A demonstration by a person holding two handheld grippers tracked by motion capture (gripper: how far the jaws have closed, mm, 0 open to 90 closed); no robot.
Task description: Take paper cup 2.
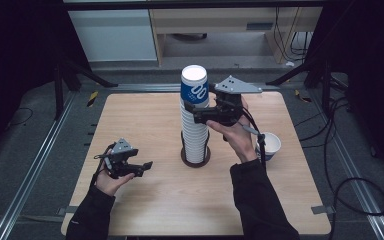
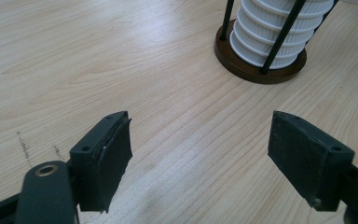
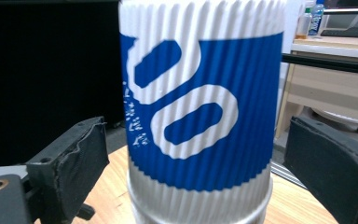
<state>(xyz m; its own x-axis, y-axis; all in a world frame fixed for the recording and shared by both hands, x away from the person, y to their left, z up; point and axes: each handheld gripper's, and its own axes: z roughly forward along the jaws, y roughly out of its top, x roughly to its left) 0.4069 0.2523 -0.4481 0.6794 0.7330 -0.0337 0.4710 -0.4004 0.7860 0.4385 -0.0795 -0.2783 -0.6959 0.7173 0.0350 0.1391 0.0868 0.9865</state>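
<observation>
A tall stack of ribbed white paper cups [image 1: 195, 135] stands upside down in a rod holder with a round brown base [image 1: 196, 160] at the table's middle. The topmost cup [image 1: 195, 87] has a blue band with white figures. My right gripper [image 1: 196, 111] is raised beside the stack's top. In the right gripper view the blue-banded cup [image 3: 200, 116] sits between the gripper's [image 3: 196, 168] spread pads, with a small gap on each side. My left gripper [image 1: 142, 167] rests low at the front left, open and holding nothing [image 2: 200, 158]. The stack's bottom [image 2: 275, 32] and base [image 2: 256, 70] lie ahead of it.
One upright white cup [image 1: 270, 145] with a blue band stands on the wooden table [image 1: 145, 115] to the right of the stack, just beyond my right forearm. Black cables and metal rails run along the floor on both sides of the table.
</observation>
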